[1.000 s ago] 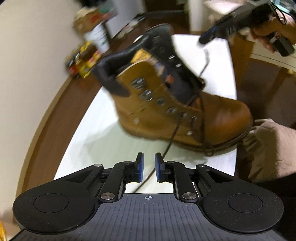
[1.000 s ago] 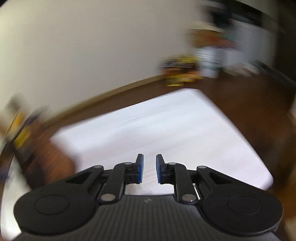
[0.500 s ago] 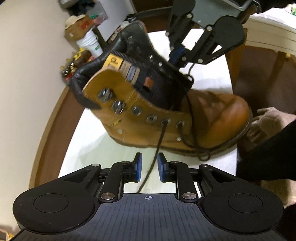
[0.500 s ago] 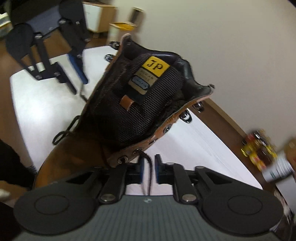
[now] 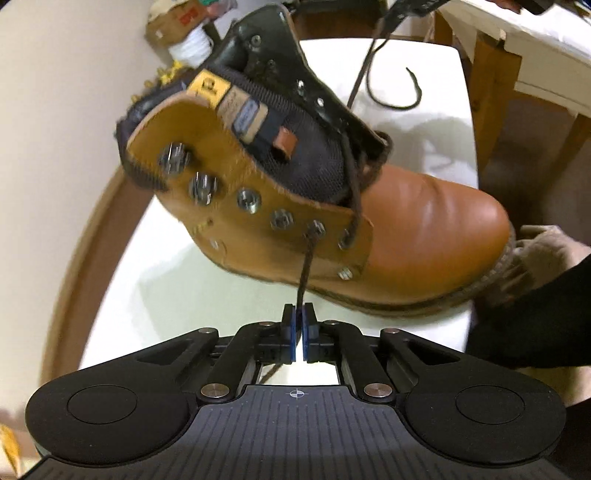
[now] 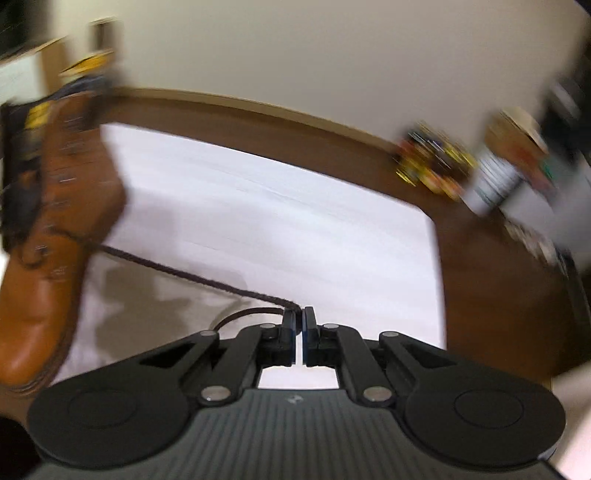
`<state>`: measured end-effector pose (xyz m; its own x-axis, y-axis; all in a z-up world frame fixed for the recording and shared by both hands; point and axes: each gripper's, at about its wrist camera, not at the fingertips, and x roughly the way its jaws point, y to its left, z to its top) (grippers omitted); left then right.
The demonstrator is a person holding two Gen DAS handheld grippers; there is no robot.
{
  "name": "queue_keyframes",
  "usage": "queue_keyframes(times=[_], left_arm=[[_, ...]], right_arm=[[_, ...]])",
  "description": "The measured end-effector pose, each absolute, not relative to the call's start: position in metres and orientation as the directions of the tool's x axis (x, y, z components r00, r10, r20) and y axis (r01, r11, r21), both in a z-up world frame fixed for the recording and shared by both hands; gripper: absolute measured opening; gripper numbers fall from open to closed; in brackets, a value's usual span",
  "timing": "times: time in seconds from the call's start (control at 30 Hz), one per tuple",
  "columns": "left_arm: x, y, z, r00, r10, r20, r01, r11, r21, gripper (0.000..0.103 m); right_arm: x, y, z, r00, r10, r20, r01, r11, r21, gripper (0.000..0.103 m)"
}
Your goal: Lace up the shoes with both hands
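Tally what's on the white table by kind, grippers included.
Boot: 1
Lace ends: 2, one in the left gripper, one in the right gripper
Grippers: 2
Total: 5

Little readable. On the boot [image 5: 424, 221], upper middle of the left wrist view, a yellow label [image 5: 209, 88] on the tongue with a dark mark, too blurred to read as letters. Just below and right of it, a tan and blue tag [image 5: 248, 120] with print too small to make out. In the upper left of the same view, red lettering on a cardboard box [image 5: 173, 22], not legible. In the right wrist view, everything smeared by motion: yellow packets [image 6: 432, 166] at right and a striped white container [image 6: 495, 177] beside them, no wording legible.
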<state>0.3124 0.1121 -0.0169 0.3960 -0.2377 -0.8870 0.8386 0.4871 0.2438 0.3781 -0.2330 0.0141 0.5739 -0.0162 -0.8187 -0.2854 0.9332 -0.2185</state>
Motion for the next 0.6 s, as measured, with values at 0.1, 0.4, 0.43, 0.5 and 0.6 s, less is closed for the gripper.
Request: queue_keyframes(times=[0.1,0.4,0.43,0.5,0.6], left_arm=[[0.305,0.119,-0.018,0.359,-0.235,-0.903,0.848,0.486,0.211,0.002],[0.275,0.116,-0.026,0.28,-0.281,-0.918,0.888,0.44,0.137,0.002],[0.273,0.115,-0.025,0.282,-0.283,-0.916,0.887,0.44,0.137,0.002],[0.274,0.114,-0.024,0.288,-0.285,-0.914,0.884,0.446,0.139,0.002],[0.277,0.116,-0.021,0.313,-0.281,-0.907,0.861,0.487,0.146,0.003]], right_arm=[[0.361,-0.245,0.012,0.535,-0.051,-0.844,-0.258,0.941,-0.22,0.003],[0.346,-0.264,0.012,0.436,-0.032,-0.899,-0.19,0.973,-0.127,0.003],[0.342,-0.267,0.015,0.425,-0.025,-0.905,-0.187,0.976,-0.115,0.003],[0.327,-0.266,0.015,0.372,0.035,-0.928,-0.169,0.985,-0.03,0.003],[0.316,-0.264,0.017,0.317,0.128,-0.94,-0.136,0.987,0.088,0.003]])
